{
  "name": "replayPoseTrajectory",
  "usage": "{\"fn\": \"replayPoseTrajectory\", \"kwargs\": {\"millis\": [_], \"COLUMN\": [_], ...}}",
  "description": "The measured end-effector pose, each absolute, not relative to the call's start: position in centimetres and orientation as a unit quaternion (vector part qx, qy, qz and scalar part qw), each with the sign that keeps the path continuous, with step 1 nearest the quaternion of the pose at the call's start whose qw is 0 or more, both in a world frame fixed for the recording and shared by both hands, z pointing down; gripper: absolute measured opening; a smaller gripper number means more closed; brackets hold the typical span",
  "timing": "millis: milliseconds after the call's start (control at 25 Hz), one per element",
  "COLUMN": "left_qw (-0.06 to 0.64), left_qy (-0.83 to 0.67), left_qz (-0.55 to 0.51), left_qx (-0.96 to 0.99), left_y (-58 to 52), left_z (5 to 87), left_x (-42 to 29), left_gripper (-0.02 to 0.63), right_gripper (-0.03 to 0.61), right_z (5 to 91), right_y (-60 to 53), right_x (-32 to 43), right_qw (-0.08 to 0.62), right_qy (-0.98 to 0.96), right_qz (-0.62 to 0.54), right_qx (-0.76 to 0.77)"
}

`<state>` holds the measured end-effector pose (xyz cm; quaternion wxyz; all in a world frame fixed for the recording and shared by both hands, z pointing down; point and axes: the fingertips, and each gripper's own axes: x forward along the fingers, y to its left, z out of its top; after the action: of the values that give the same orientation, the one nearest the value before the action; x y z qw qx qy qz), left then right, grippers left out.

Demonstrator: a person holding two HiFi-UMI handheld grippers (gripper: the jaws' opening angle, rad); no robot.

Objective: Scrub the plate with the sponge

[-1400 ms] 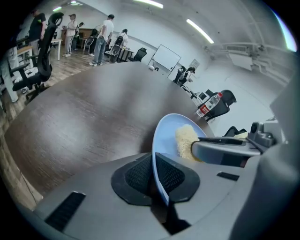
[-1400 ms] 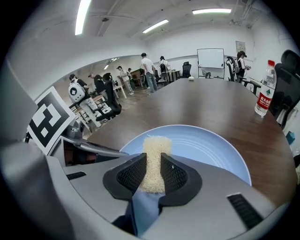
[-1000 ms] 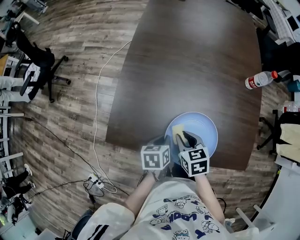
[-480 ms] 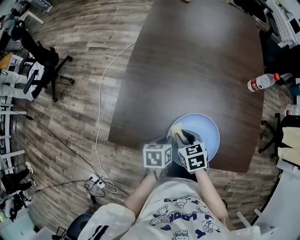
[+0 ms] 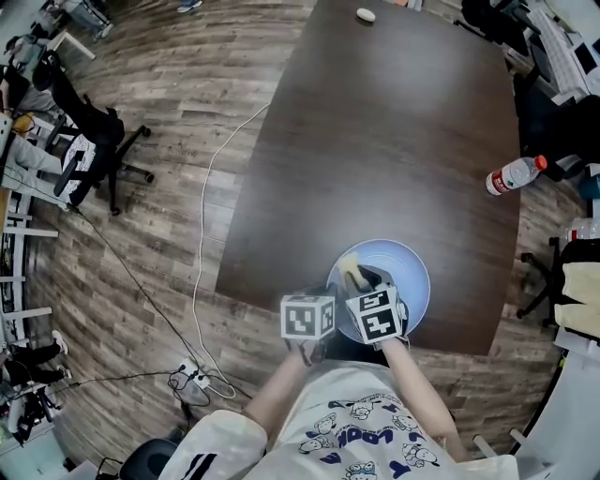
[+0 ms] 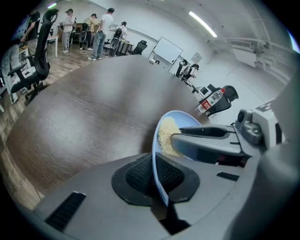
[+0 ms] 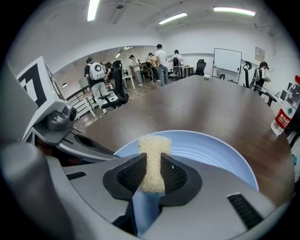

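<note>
**Plate (image 5: pixel 409 265) and sponge (image 7: pixel 153 149) both gripped**

The left gripper (image 6: pixel 156 177) is closed on the near rim of the blue plate; the plate sits at the near edge of the dark table (image 5: pixel 375 141); the right gripper (image 7: pixel 153 174) pinches the yellow sponge, whose free end lies over the plate's inside, towards its left rim.

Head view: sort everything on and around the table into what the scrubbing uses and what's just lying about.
In use: plate, rim clamped in the left gripper; sponge, clamped in the right gripper.

Lying about: water bottle at the table edge; small white object at the far end; white cable on the floor.
</note>
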<state>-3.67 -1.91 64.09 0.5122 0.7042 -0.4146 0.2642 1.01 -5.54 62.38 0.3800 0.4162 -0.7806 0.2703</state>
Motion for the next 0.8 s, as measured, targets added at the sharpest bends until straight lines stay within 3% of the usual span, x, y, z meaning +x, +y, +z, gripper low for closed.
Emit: {"fn": "replayPoseTrajectory", "kwargs": {"millis": [800], "left_qw": [0.504], "left_qy": [-0.429], "left_qz": [0.264], "left_qx": [0.702], "left_y": [-2.1], "left_z": [64.1], "left_x": [-3.6], "left_gripper": [0.023], "right_gripper": [0.098], "right_z": [62.4], "right_y": [-7.7], "right_x": [4.6], "right_qw": [0.402], "right_qy": [-0.756], "right_qz": [0.253], "right_qx": [0.451]}}
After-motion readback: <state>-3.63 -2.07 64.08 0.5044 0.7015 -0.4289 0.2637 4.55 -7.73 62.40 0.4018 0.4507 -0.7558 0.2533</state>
